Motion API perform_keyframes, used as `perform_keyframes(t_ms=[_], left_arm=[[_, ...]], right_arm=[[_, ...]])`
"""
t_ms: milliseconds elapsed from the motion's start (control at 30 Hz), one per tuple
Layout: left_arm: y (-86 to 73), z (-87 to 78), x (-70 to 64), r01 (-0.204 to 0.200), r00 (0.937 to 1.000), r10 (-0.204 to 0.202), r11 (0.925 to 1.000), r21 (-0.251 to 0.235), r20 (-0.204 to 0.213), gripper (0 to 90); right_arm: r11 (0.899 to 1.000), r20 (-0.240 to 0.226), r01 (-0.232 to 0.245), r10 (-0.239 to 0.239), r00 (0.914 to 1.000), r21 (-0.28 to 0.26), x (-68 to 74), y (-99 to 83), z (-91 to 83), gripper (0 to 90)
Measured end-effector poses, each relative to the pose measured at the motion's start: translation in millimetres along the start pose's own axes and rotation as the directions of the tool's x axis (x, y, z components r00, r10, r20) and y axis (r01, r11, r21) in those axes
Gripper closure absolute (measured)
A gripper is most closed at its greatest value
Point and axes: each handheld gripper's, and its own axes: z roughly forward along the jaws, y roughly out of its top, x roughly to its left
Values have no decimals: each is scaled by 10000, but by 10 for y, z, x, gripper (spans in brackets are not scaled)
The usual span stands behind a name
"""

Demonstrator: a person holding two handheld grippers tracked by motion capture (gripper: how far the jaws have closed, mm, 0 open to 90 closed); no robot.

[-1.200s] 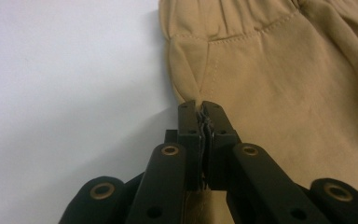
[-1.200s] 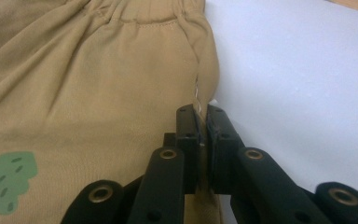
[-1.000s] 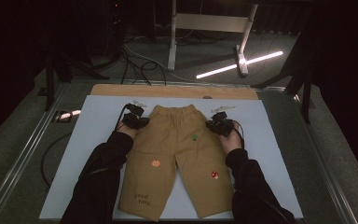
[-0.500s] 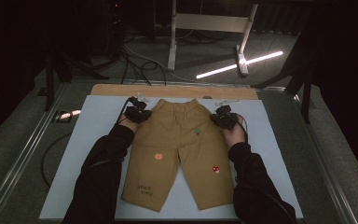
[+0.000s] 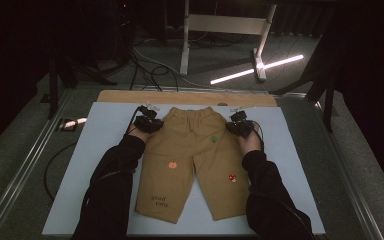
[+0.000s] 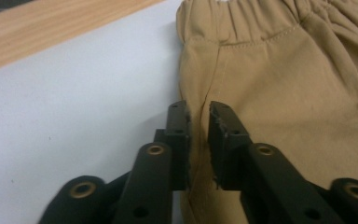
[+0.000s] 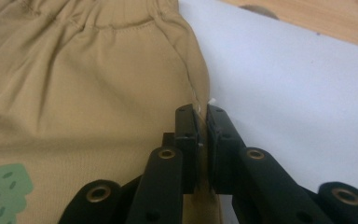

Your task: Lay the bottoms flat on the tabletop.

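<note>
My left gripper (image 6: 198,135) has its jaws pinched on the left side seam of the tan trousers (image 5: 195,155), just below the waistband. My right gripper (image 7: 203,130) is clamped on the opposite side seam, a fold of cloth squeezed between its jaws. The trousers lie flat on the pale blue mat (image 5: 105,130), legs toward me, waistband far. Beyond the mat is a wooden board (image 5: 130,96), then a white stand (image 5: 220,25).

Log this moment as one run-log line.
item: tan trousers flat on blue mat | left tool: jaws pinching left side seam near waistband | right tool: shut on right side seam | stage: both edges gripped
</note>
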Motion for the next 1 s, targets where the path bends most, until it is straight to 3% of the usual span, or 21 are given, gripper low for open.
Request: perform_keyframes(t_ms=[133, 200, 267, 367, 433, 500, 600, 667, 833, 1000], left_arm=[[-14, -10, 0, 122, 9997, -121, 9999, -18, 228, 718], [-8, -28, -10, 49, 9995, -49, 10000, -29, 311, 665], [5, -45, -32, -39, 9994, 38, 10000, 16, 348, 585], [19, -58, -65, -145, 9995, 141, 9998, 141, 286, 411], [36, -73, -104, -184, 9992, 175, 9995, 256, 367, 328], [41, -84, -114, -167, 9992, 158, 9996, 229, 372, 276], [56, -152, -137, -27, 9982, 22, 10000, 70, 599, 213], [57, -197, -130, -97, 9966, 92, 9999, 65, 815, 169], [64, -319, -137, -58, 9912, 81, 9998, -173, 1320, 20], [52, -458, -146, -199, 9870, 240, 9994, -279, 1587, 1]], right_arm=[[9998, 106, -166, 164, 9998, 138, 3, 8, 24, 794], [9991, 268, -367, 361, 9990, 215, -5, 17, 19, 708], [9983, 23, -579, 579, 9983, 91, -9, 24, -3, 601], [9989, -84, -435, 433, 9990, -177, 4, 31, -34, 526], [9988, -287, -366, 356, 9990, -335, 34, 45, -61, 402], [9993, -320, -251, 242, 9992, -290, 41, 51, -68, 376], [9981, -618, -262, 227, 9978, -554, 100, 67, -115, 247], [9980, -914, 20, -77, 9958, -625, 134, 80, -159, 148], [9956, -1652, 75, -229, 9860, -933, 206, 119, -255, 94], [9914, -1845, 720, -914, 9786, -1093, 298, 108, -321, 91]])
